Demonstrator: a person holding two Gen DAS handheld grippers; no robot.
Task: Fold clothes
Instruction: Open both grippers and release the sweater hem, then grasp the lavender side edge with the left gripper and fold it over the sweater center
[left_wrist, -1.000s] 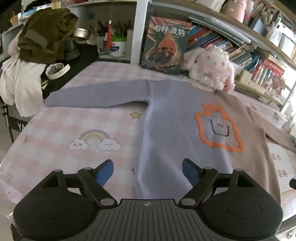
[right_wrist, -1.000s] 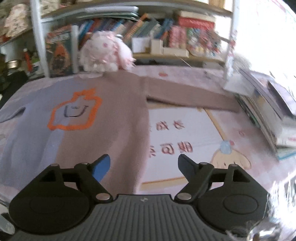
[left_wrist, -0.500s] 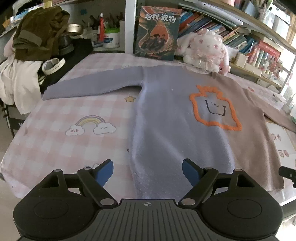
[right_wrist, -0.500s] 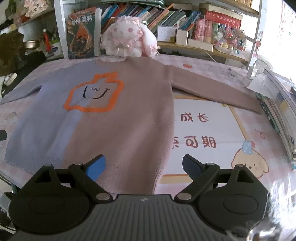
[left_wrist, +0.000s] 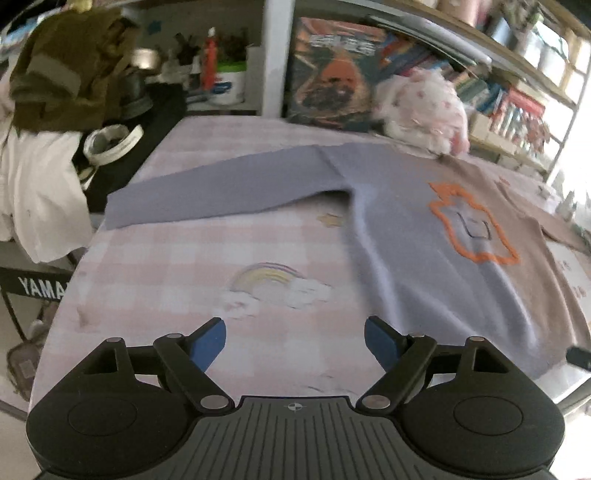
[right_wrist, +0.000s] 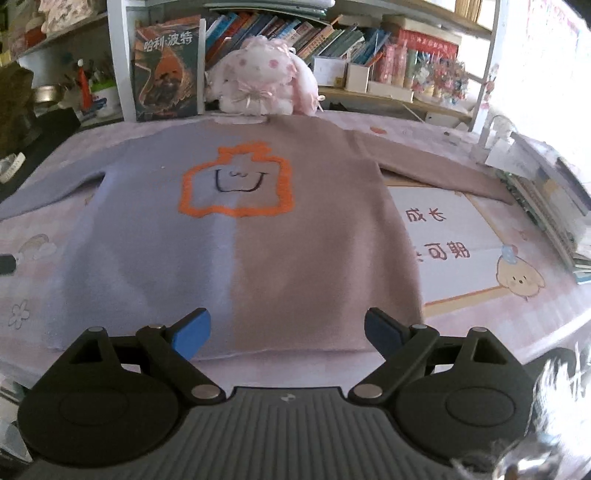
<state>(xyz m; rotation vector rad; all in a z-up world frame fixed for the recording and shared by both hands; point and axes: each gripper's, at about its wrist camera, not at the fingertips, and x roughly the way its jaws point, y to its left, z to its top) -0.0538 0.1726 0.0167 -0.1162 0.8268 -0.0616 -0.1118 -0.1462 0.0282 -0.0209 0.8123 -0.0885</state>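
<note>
Item: sweater (right_wrist: 258, 236), two-tone knit, lilac on one half and dusty mauve on the other, with an orange-outlined motif (right_wrist: 236, 181) and a small black line face on the chest. Lies flat, front up, on the table (left_wrist: 207, 258), which wears a pink checked cloth printed with a rainbow (left_wrist: 269, 277) and clouds. Long axis of the body runs from the near table edge to the far one: hem (right_wrist: 273, 345) toward the grippers, neck toward the shelves. Both sleeves spread sideways, crosswise to the body: lilac sleeve (left_wrist: 221, 192) reaching toward the table's left end, mauve sleeve (right_wrist: 436, 173) toward the right end, its cuff near a stack of books (right_wrist: 554, 206).

Tools: left gripper (left_wrist: 294, 345), jaws spread wide, nothing between them, hanging over bare cloth just left of the sweater's lilac side. Right gripper (right_wrist: 287, 334), jaws spread wide and empty, over the hem near the colour seam; not touching fabric.

Surroundings: plush rabbit (right_wrist: 258, 85), pink and white, sits just behind the neck. Upright book (right_wrist: 166, 70) beside it. Printed sheet (right_wrist: 450, 247) with red characters under the mauve side. Pile of clothes (left_wrist: 59, 74), olive over white, off the table's left end.
</note>
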